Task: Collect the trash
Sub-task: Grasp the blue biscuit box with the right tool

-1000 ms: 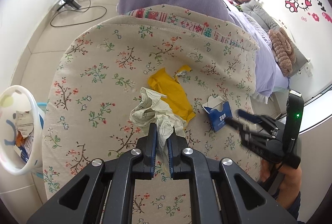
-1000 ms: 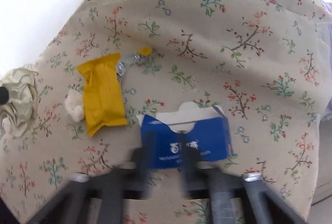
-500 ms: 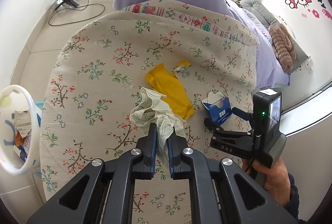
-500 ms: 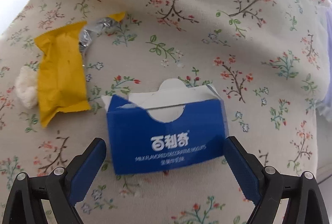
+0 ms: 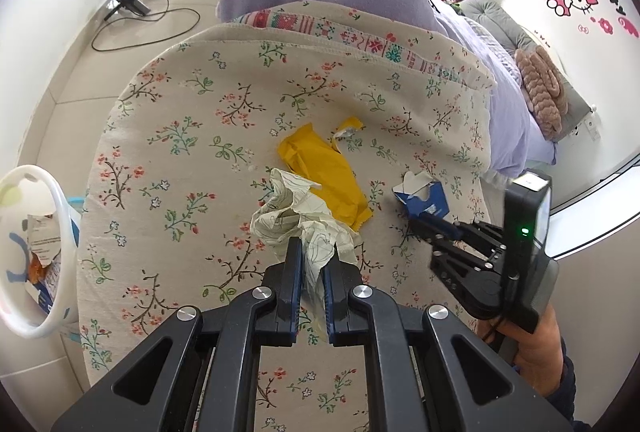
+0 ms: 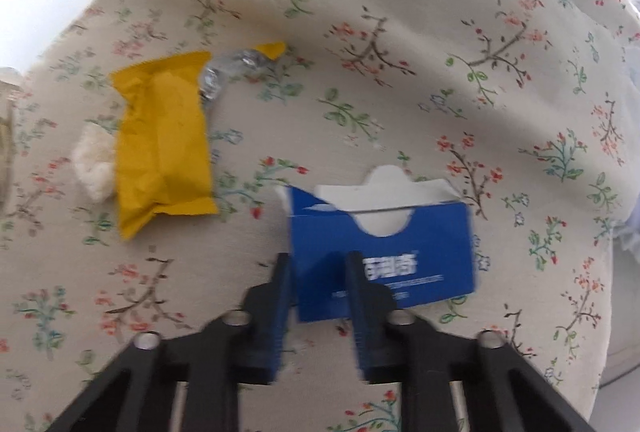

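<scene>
1. white bin (image 5: 24,256) sits at the far left, off the floral cloth (image 5: 192,103).
2. left gripper (image 5: 312,268) is clamped on the crumpled paper (image 5: 296,216).
3. yellow wrapper (image 5: 324,179) lies mid-cloth.
4. right gripper (image 6: 318,272) is closed narrow on the blue carton (image 6: 384,252), near the cloth's right edge.

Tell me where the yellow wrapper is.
On the floral cloth, the yellow wrapper lies between the crumpled paper and the blue box.
</scene>
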A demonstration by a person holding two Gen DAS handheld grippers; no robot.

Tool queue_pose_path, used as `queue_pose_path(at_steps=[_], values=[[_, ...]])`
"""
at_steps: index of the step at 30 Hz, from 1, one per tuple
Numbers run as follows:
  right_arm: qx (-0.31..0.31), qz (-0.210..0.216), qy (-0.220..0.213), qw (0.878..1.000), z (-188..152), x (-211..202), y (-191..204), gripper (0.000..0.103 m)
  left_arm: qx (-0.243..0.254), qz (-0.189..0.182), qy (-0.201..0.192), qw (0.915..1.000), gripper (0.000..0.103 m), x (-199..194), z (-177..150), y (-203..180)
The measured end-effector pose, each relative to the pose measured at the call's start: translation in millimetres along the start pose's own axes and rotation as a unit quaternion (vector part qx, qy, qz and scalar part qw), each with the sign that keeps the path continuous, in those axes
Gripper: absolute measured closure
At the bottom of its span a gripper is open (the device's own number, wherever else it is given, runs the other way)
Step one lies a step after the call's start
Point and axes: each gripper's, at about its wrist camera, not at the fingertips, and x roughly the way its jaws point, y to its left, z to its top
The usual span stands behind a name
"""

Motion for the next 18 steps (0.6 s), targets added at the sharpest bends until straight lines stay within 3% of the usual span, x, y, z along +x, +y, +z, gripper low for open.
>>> queue_pose_path(at_steps=[3, 5, 7, 8, 9, 11, 14, 18], values=[[0.001, 0.021, -0.003, 1.000, -0.7, -12.4, -3.5, 0.098, 0.001, 0.000, 0.002, 1.0000, 0.093, 1.0, -0.6, -0.3], [0.019, 0.066, 0.003, 0.998, -3.9, -21.4, -12.1, 0.095, 0.000, 0.001, 0.002, 1.0000, 0.093, 1.4, -0.5, -0.2], [0.058, 0.095, 0.000, 0.994, -10.5, -27.8, -26.6, 0.069, -0.001, 0.001, 0.001, 1.0000, 0.093, 1.5, -0.1, -0.1], [0.089, 0.102, -0.003, 0.991, -12.0, -32.4, -38.7, 0.041, -0.001, 0.001, 0.001, 1.0000, 0.093, 1.6, 0.2, 0.1], [0.118, 0.104, -0.010, 0.987, -8.1, -33.0, -41.8, 0.023, -0.001, 0.001, 0.001, 1.0000, 0.093, 2.0, 0.3, -0.2], [0.179, 0.109, -0.016, 0.978, -11.1, -34.5, -61.1, 0.020, 0.001, 0.001, 0.002, 1.0000, 0.093, 2.8, 0.5, -1.0], [0.279, 0.140, 0.017, 0.950, -13.6, -14.9, -81.3, 0.020, 0.003, 0.002, 0.005, 1.0000, 0.093, 5.1, 0.1, -3.0], [0.401, 0.150, 0.062, 0.902, -24.7, 8.7, -92.5, 0.020, 0.008, 0.007, 0.008, 0.9999, 0.093, 9.5, -0.6, -6.3]])
